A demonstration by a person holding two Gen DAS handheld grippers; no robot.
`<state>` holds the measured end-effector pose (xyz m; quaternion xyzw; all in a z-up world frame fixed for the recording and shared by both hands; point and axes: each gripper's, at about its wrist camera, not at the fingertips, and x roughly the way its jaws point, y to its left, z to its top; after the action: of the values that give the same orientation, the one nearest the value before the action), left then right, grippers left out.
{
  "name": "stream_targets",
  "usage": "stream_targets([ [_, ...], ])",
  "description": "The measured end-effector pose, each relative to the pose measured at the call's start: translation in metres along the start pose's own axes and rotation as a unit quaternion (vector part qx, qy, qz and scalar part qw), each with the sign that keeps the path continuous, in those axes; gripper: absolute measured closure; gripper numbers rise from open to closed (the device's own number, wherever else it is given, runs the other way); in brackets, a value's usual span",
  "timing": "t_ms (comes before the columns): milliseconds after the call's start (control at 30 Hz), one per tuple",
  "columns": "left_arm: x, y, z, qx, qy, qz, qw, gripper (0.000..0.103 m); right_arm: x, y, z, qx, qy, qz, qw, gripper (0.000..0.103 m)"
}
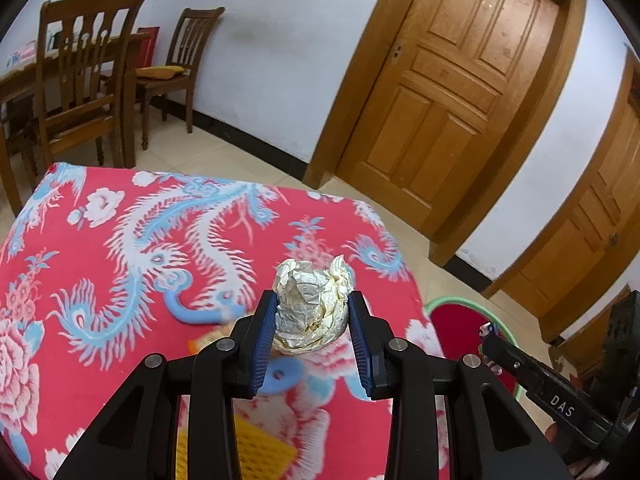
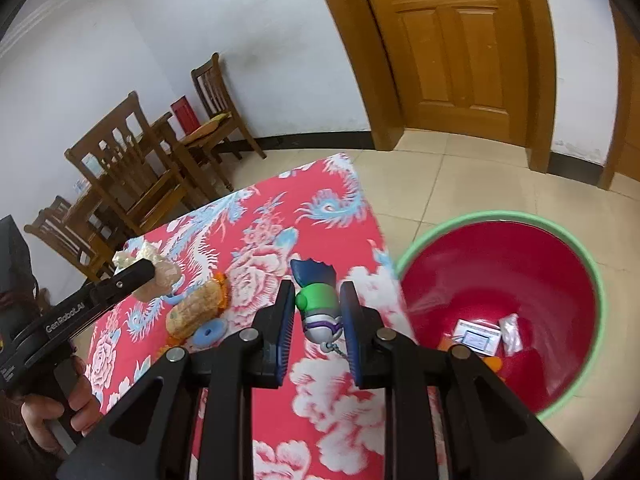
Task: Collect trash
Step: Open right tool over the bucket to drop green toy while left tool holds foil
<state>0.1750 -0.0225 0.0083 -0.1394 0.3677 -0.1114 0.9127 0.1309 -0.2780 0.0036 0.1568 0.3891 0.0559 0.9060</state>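
My left gripper (image 1: 313, 308) is shut on a crumpled ball of white paper (image 1: 311, 307) and holds it above the red flowered tablecloth (image 1: 100, 264); the ball also shows in the right wrist view (image 2: 154, 268). My right gripper (image 2: 317, 304) is shut on a small toy figure (image 2: 320, 304) with a green body, blue top and silver base, near the table's right edge. A red basin with a green rim (image 2: 500, 280) stands on the floor right of the table and holds a small white box (image 2: 478, 338) and a clear wrapper (image 2: 512, 330).
A yellow corn-like object (image 2: 196, 310) and a blue ring (image 2: 210, 332) lie on the cloth. A yellow mesh item (image 1: 260, 452) lies under my left gripper. Wooden chairs (image 1: 80, 76) and a table stand behind. Wooden doors (image 1: 452, 80) line the far wall.
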Motion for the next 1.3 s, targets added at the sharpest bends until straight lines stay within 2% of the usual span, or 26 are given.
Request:
stream_targets([
  [700, -0.003, -0.057, -0.023, 0.028, 0.02, -0.029, 0.999, 0.067, -0.039, -0.07, -0.01, 0.047, -0.018, -0.034, 0.998, 0.078],
  [1300, 0.021, -0.097, -0.037, 0.054, 0.049, -0.045, 0.9963, 0.067, -0.025, -0.118, -0.023, 0.085, 0.007, -0.051, 0.995, 0.078],
])
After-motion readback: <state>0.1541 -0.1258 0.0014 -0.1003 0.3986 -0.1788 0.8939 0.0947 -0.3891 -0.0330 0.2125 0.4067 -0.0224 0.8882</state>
